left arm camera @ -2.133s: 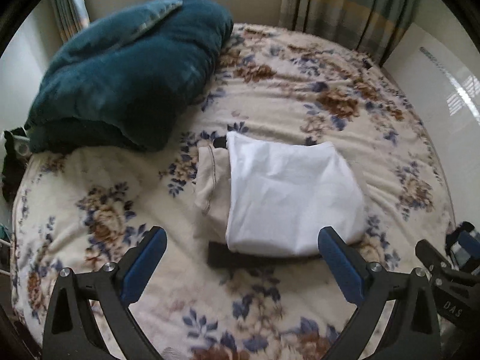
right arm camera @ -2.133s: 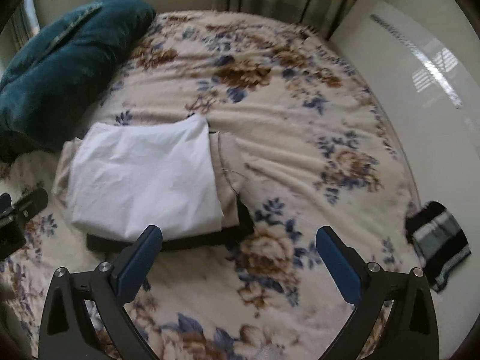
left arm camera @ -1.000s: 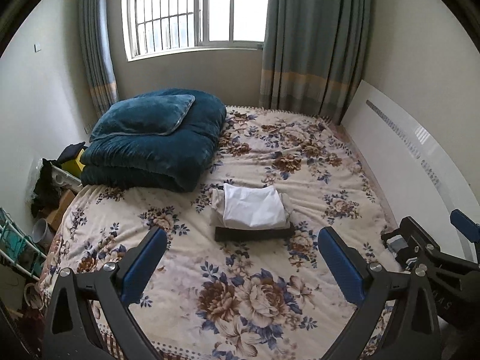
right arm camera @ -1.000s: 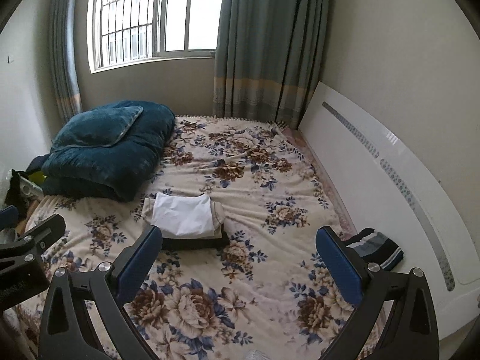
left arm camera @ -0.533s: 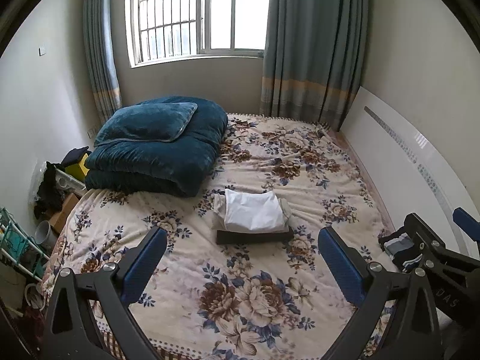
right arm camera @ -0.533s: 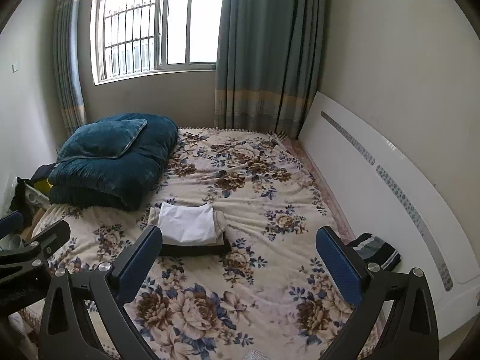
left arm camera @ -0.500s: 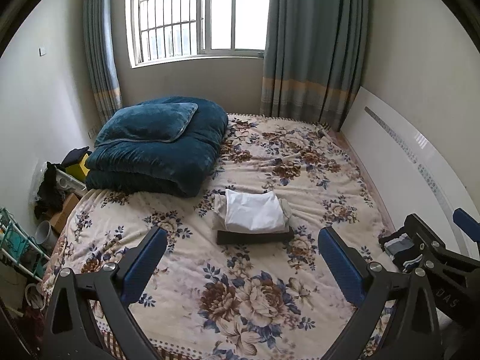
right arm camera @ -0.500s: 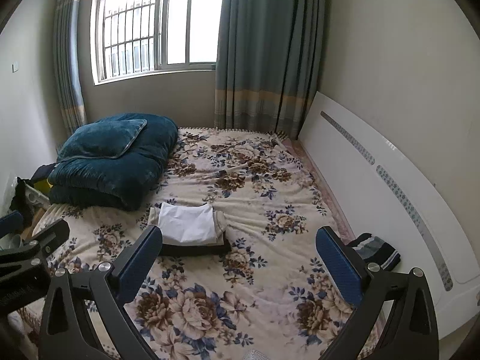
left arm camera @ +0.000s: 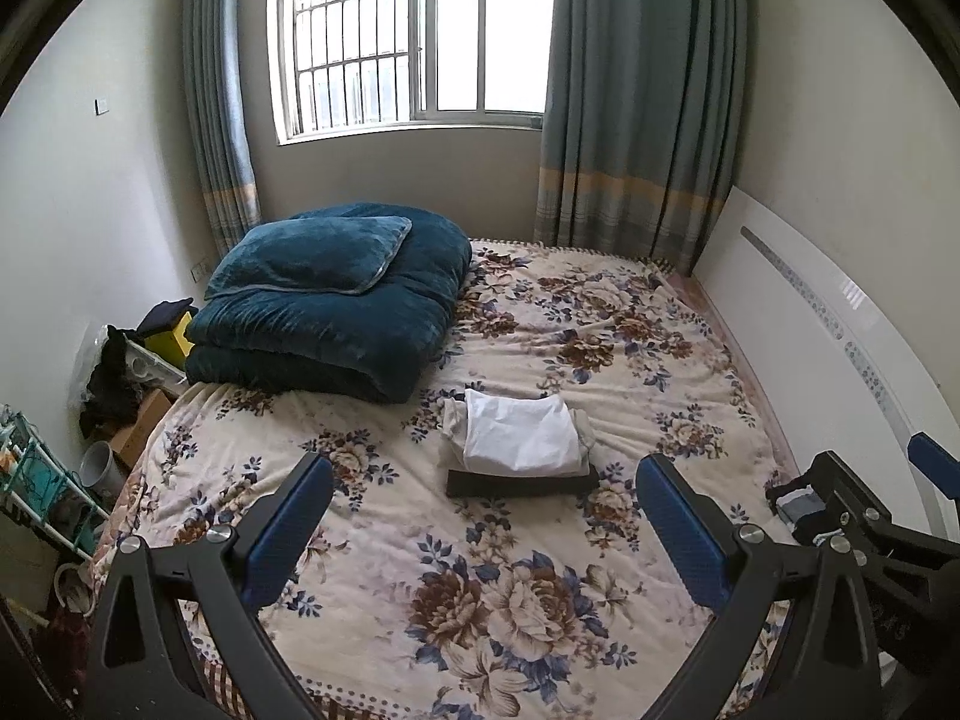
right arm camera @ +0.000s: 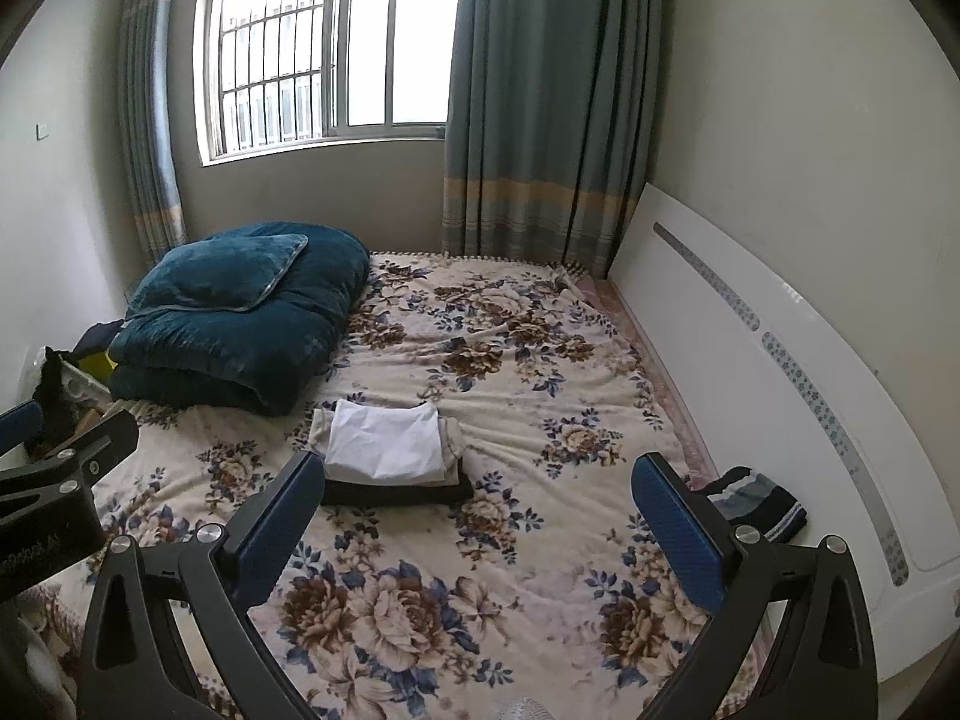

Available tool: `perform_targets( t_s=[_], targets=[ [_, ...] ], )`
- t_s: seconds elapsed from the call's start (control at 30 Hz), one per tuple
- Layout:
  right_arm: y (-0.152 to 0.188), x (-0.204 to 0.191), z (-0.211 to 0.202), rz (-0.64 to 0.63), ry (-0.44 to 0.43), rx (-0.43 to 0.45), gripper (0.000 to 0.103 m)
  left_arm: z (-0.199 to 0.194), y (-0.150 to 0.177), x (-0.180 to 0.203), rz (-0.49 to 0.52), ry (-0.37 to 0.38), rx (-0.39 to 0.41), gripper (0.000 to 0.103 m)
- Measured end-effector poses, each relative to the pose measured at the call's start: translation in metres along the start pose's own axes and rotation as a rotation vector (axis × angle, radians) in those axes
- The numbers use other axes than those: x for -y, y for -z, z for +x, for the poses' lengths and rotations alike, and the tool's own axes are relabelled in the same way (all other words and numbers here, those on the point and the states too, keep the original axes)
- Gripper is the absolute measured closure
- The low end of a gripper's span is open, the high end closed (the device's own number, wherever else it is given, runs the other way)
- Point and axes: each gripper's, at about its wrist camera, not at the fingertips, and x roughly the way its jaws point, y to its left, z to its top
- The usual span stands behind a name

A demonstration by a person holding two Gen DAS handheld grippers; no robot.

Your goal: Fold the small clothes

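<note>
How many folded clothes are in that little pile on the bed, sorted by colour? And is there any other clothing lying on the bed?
White folded garment on top: 1
Beige folded garment in the middle: 1
Black folded garment at the bottom: 1
Dark striped garment lying apart at the bed's edge by the white headboard: 1
Total: 4 pieces of clothing, 3 of them in the pile.

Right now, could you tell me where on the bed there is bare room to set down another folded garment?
Free: the bedspread between the pile of folded clothes and the curtain, and the near stretch before the pile. Crowded: the far left corner under the blue quilt; a striped garment lies by the white board.
</note>
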Motion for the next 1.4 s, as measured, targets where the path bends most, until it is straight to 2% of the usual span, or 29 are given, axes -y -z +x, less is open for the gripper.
perform_targets(
  t_s=[1.4],
  targets=[
    [0.000, -0.001, -0.006, -0.002, -0.038, 0.014, 0.000, -0.016, 0.003, 0.004, -0.003, -0.029, 0.011, 0.000]
  ],
)
